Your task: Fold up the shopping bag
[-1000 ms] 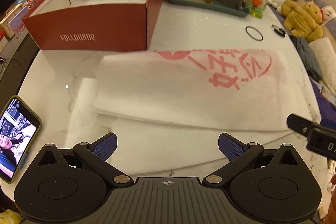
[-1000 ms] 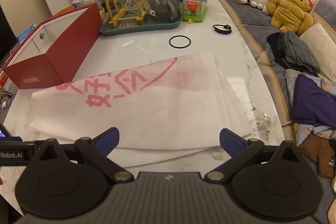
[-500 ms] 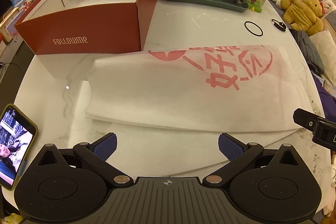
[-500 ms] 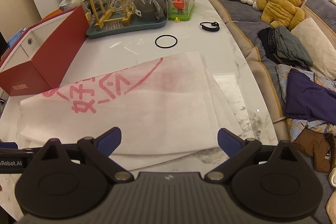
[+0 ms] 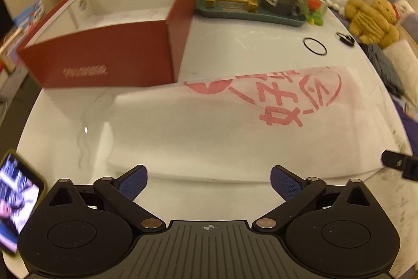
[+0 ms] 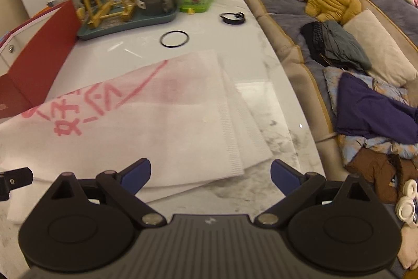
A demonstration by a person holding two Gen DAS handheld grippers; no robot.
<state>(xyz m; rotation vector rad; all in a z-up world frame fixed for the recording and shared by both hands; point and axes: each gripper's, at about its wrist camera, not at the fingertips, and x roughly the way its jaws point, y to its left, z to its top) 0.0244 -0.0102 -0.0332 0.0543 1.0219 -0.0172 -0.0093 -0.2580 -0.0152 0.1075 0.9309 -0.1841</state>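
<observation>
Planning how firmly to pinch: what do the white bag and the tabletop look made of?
Shopping bag: probably non-woven fabric, matte and faintly fuzzy, with an embossed seam strip along its edge. Table: glossy white marble or a marble-look slab, grey-veined, reflecting light.

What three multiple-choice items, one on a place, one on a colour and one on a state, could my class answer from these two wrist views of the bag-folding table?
1. Where does the red box stand relative to the shopping bag?
A. On top of it
B. At its far left end, on the table
C. On the sofa

2. What colour is the print on the bag?
A. Pink-red
B. Green
C. Black

3. How do the left gripper and right gripper stand?
A. Both shut on the bag
B. One shut, one open
C. Both open, holding nothing

Answers:
1 B: the box sits on the table beyond the bag's left end.
2 A: the characters and curved line are pink-red on white fabric.
3 C: each pair of blue pads is spread wide with nothing held between.
</observation>
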